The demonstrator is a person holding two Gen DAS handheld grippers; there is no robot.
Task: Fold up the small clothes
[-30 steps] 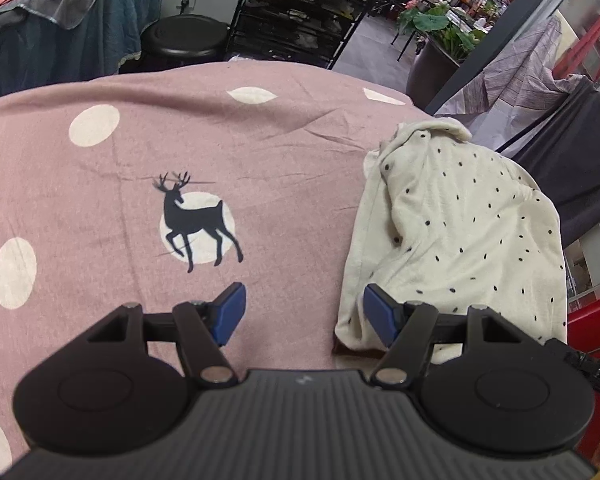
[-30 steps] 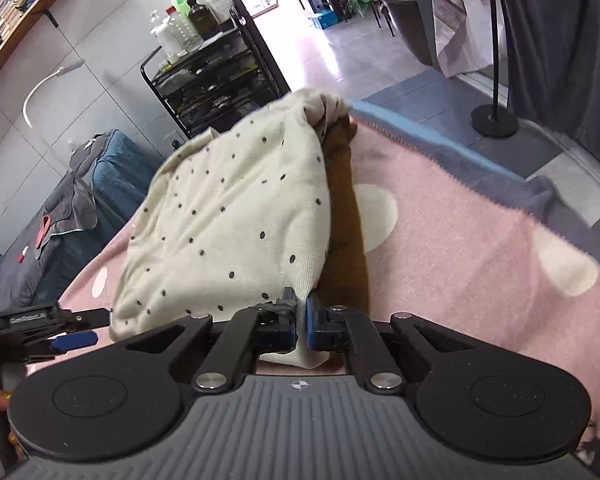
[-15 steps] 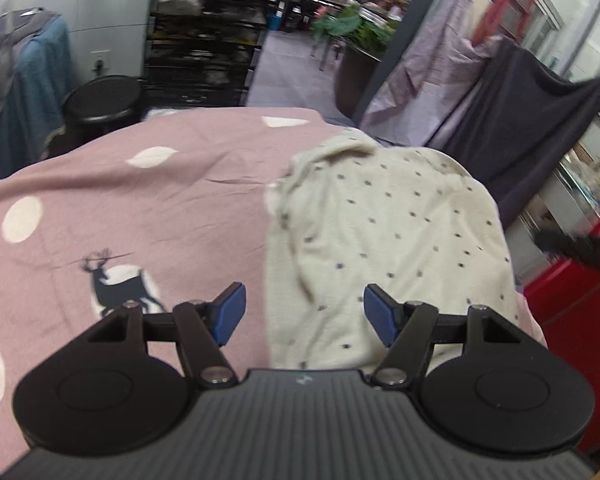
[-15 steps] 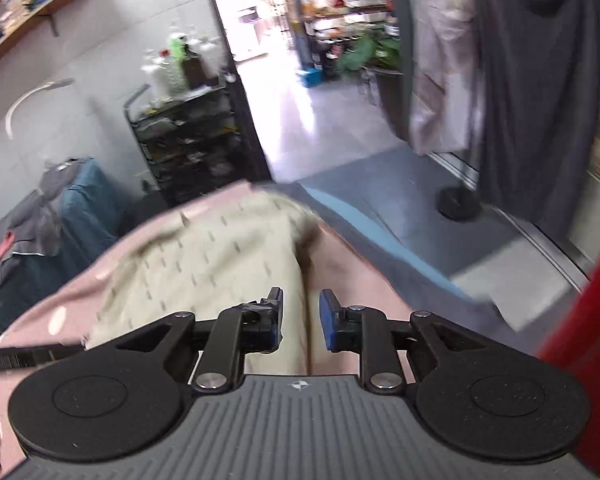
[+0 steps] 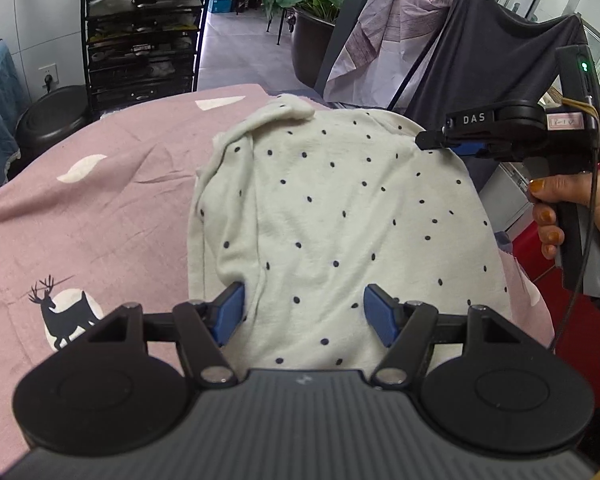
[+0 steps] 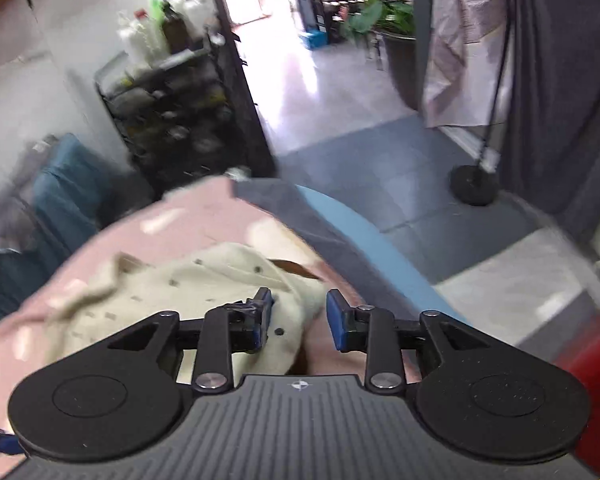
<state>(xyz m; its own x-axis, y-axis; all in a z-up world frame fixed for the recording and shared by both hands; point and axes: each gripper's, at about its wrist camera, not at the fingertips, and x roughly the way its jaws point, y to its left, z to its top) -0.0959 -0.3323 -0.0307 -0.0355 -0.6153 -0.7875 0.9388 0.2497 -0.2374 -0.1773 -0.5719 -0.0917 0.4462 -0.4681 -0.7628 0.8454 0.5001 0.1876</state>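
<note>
- The cream dotted garment [image 5: 340, 216] lies on the pink deer-print cloth [image 5: 100, 200], one side already folded over itself; further folds look left to do.
- The right gripper [image 6: 298, 316] has just been opening, its jaws apart and gripping nothing.
- The left gripper [image 5: 304, 312] hovers over the near hem, jaws apart and empty.

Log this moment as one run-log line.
garment: dotted cream top folded on pink cloth | left hand-held gripper: open above top | right hand-held gripper: just opened, empty

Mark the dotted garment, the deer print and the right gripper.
dotted garment [image 5: 340, 216], left wrist view, middle of top layer.
deer print [image 5: 62, 312], left wrist view, deer's body.
right gripper [image 6: 299, 320], right wrist view, midway between fingertips.
</note>
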